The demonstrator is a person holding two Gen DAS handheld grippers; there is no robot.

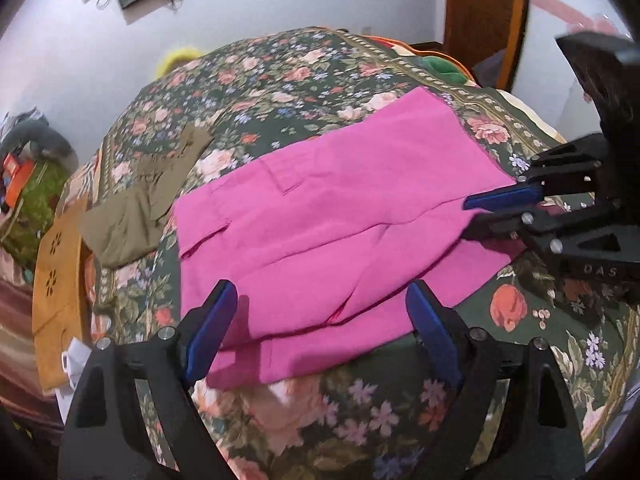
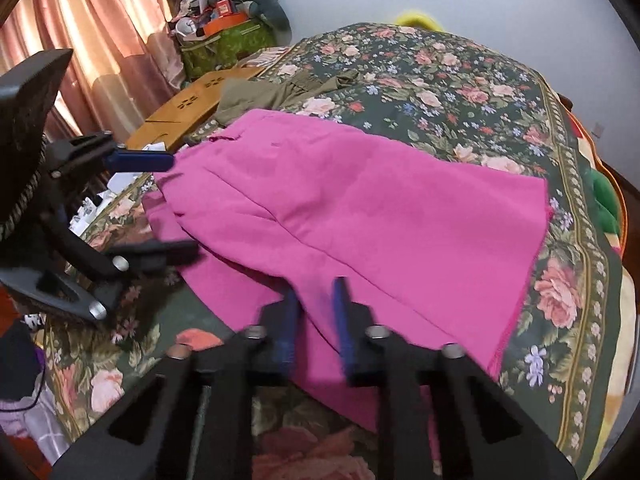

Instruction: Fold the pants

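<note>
Surface: a bed under a dark green floral bedspread [image 1: 280,80] is filling a white-walled room.
Pants: the pink pants [image 1: 340,220], smooth woven cloth folded into a broad slab, are lying flat mid-bedspread.
Left gripper: the left gripper [image 1: 320,324] is hovering spread wide over the pants' near edge, grasping nothing.
Right gripper: the right gripper [image 2: 316,320] is pinching a raised ridge of pants cloth, jaws nearly together.
Around: an olive garment [image 1: 140,208] is lying crumpled beside the pants; a green bag [image 2: 228,48] holding clutter is sitting beyond it.

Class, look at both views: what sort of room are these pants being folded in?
Probably a bedroom: pink pants lie on a floral bedspread, with curtains and a wooden door nearby.
</note>
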